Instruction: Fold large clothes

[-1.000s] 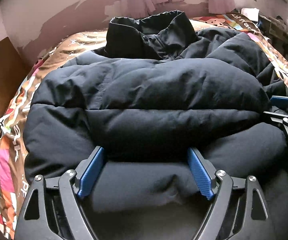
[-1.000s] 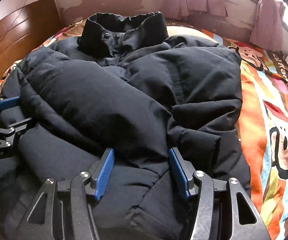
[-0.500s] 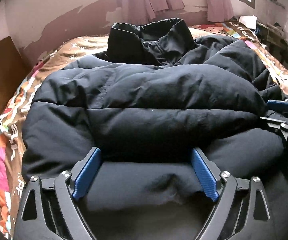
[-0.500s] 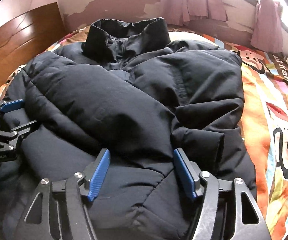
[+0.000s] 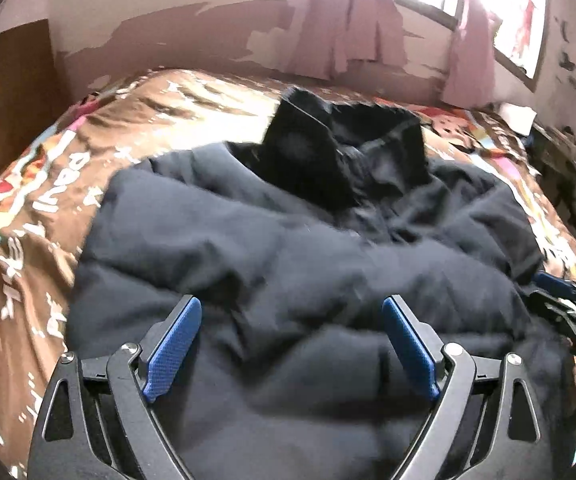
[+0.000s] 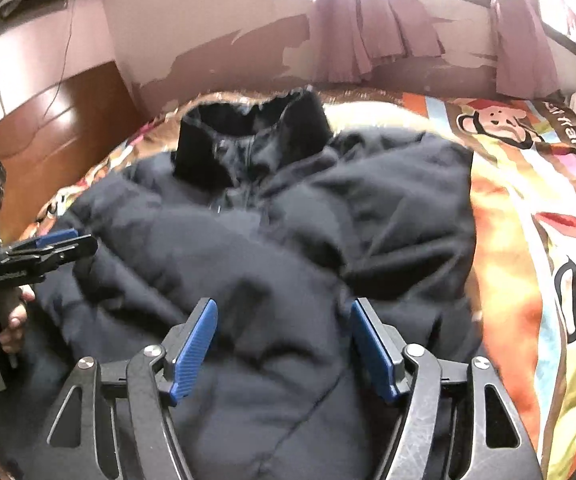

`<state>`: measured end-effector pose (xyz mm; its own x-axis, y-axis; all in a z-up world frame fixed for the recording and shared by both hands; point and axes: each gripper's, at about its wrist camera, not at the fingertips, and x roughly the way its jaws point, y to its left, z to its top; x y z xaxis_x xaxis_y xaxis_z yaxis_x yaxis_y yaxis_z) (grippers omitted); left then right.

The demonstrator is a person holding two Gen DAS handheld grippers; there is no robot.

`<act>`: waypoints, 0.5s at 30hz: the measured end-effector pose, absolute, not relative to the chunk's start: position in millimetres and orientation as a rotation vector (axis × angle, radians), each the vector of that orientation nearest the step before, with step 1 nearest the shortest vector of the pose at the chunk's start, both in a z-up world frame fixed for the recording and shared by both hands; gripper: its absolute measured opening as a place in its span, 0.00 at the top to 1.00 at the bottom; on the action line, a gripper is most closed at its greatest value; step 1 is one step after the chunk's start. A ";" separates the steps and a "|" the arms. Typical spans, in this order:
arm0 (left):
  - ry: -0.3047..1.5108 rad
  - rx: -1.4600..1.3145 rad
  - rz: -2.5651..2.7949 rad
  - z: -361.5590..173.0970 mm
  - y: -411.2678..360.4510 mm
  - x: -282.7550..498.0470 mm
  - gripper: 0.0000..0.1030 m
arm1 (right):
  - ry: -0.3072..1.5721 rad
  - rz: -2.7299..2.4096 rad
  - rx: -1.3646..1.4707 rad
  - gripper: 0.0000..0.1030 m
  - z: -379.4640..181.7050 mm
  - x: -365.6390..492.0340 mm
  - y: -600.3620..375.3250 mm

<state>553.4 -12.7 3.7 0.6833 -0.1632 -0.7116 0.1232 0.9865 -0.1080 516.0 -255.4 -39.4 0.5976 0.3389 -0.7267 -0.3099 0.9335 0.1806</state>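
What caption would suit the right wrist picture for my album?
Open right tongs over a puffy black quilted jacket on a colourful cartoon monkey bedspread.

bedspread (image 5: 47,184) lettering blurred, nothing legible

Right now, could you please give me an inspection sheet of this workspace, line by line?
Surface: bed with a colourful cartoon-print bedspread, bare along both sides of the garment.
Job's things: dark puffer jacket lying on the bed, sleeves folded across the front, collar standing up at the far end.
Clutter: small items on a dark stand beside the bed, too blurred to name.
Grippers: left gripper open, over the jacket's near end; right gripper open, likewise; neither shuts on fabric.
Cables: thin wire hanging down the wall above the headboard.
Surroundings: wooden headboard, peeling wall, pink curtains at a bright window.
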 end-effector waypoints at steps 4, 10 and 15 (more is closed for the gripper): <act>0.818 -0.022 -0.085 11.3 -8.2 571.9 0.14 | 0.832 0.349 0.056 0.27 -24.8 541.0 -255.5; 0.809 -0.066 0.010 17.0 12.0 610.7 0.14 | 0.829 0.307 0.083 0.22 -14.9 589.9 -241.5; 0.756 -0.117 -0.020 31.4 17.7 640.8 0.14 | 0.803 0.267 0.133 0.22 -10.9 634.8 -229.2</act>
